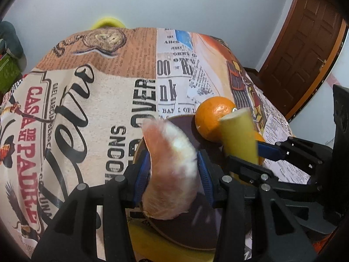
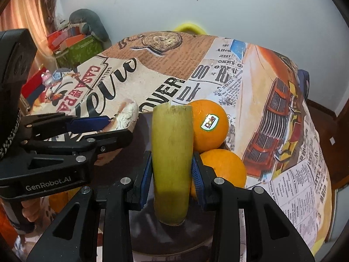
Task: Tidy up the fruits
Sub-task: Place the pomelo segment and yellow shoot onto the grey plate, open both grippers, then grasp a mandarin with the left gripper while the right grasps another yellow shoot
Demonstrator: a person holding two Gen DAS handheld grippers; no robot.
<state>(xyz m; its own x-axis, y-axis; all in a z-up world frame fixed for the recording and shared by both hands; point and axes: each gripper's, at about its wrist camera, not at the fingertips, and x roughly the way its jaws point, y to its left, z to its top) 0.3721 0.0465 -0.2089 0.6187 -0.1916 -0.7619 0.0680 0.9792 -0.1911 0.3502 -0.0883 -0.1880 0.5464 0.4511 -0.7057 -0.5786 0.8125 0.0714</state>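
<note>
On the table (image 1: pixel 91 113), printed collage cloth (image 2: pixel 272 100)

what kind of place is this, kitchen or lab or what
Most likely a lived-in home room, a dining spot rather than a lab: a table under a printed newspaper-collage tablecloth, a panelled wooden door, and household clutter piled by a curtain.

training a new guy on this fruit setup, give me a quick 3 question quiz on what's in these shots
1. True or false: the left gripper is shut on a pink grapefruit wedge.
2. How many whole oranges show in the right wrist view?
3. What does the right gripper hold? A) an orange B) a yellow-green cut stalk piece C) nothing

Key:
1. True; both pads press the wedge over the dark plate.
2. Two: the stickered orange and the plain orange just in front of it.
3. B, the stalk piece, held upright.
</note>
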